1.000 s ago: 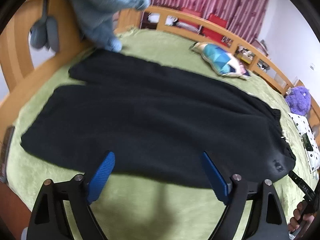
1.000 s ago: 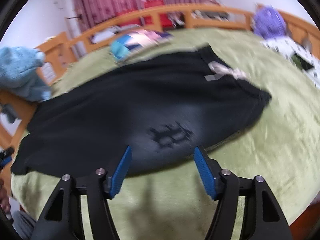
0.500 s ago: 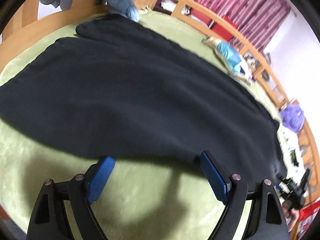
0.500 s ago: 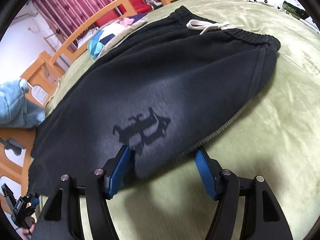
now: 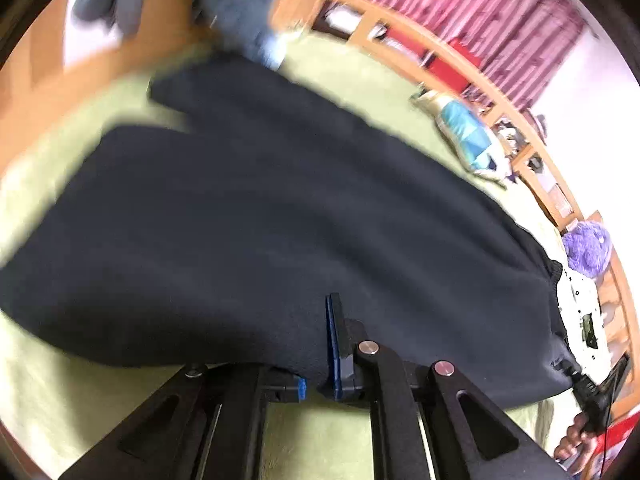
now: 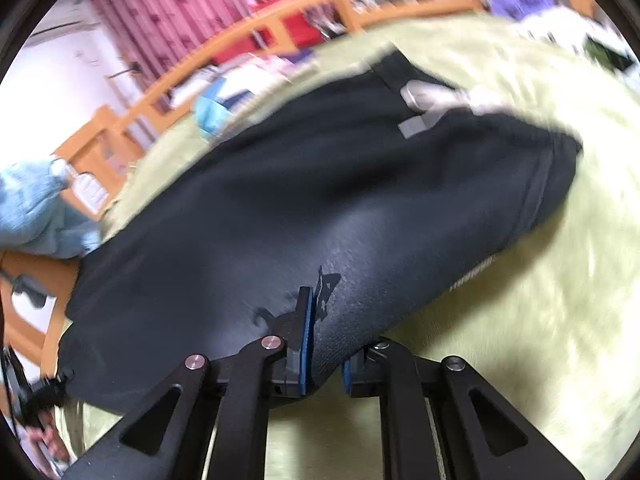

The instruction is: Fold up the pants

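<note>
Left gripper (image 5: pixel 320 344), right gripper (image 6: pixel 322 340): fingers clamped together.

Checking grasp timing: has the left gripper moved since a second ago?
Yes. The left gripper went forward over the near edge of the black pants on the green blanket and shut on it; earlier it hung open short of that edge.

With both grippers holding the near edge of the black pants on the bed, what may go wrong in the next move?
1. The left gripper and right gripper each pinch only a small bite of the pants at the near edge; the thick fabric may slip out when lifted.
2. The far leg lies close to the blue plush toy; a fold toward it may catch or cover it.
3. The white drawstring lies loose and may end up inside the fold.
</note>
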Motion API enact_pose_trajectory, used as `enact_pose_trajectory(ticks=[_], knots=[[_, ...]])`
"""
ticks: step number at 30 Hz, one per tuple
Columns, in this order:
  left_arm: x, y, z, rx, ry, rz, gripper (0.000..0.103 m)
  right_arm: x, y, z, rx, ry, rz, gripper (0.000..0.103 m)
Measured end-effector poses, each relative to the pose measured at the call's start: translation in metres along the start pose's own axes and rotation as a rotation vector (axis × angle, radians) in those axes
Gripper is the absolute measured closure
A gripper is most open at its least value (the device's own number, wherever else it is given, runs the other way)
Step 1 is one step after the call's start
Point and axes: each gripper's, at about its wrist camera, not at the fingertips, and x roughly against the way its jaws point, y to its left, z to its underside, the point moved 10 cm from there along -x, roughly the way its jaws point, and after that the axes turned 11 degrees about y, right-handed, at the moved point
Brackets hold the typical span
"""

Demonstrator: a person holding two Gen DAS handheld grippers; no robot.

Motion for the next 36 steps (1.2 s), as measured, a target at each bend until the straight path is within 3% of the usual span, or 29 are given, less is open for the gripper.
enact_pose_trajectory(ticks=[6, 12, 22, 29, 32, 34, 35, 36], knots=[[0.037, -0.043, -0.078, -0.113, -0.124, -0.036, 0.094, 0.036, 0.04, -0.062, 0.096, -0.085, -0.038, 0.092], [0.015, -0.067, -0.15, -0.176, -0.161, -0.123, 0.094, 0.032, 0.072, -0.136, 0.145, -0.132, -0.02, 0.092], [-0.067, -0.073, -0.234, -0.177, -0.152, -0.145, 0.094, -0.066, 0.108, -0.25, 0.203, -0.12, 0.026, 0.092], [-0.128, -0.083, -0.262, -0.185, -0.099, -0.173, 0.094, -0.148, 0.087, -0.262, 0.134, -0.031, 0.041, 0.091], [-0.139, -0.08, -0.262, -0.158, -0.054, -0.238, 0.091, -0.168, 0.08, -0.254, 0.137, 0.022, 0.067, 0.086], [-0.137, -0.082, -0.258, -0.172, -0.034, -0.283, 0.081, -0.169, 0.076, -0.245, 0.149, 0.047, 0.094, 0.058], [-0.132, -0.085, -0.253, -0.193, -0.029, -0.3, 0.076, -0.165, 0.076, -0.242, 0.152, 0.044, 0.097, 0.05], [-0.123, -0.09, -0.246, -0.222, -0.032, -0.311, 0.06, -0.157, 0.075, -0.237, 0.149, 0.03, 0.097, 0.04]])
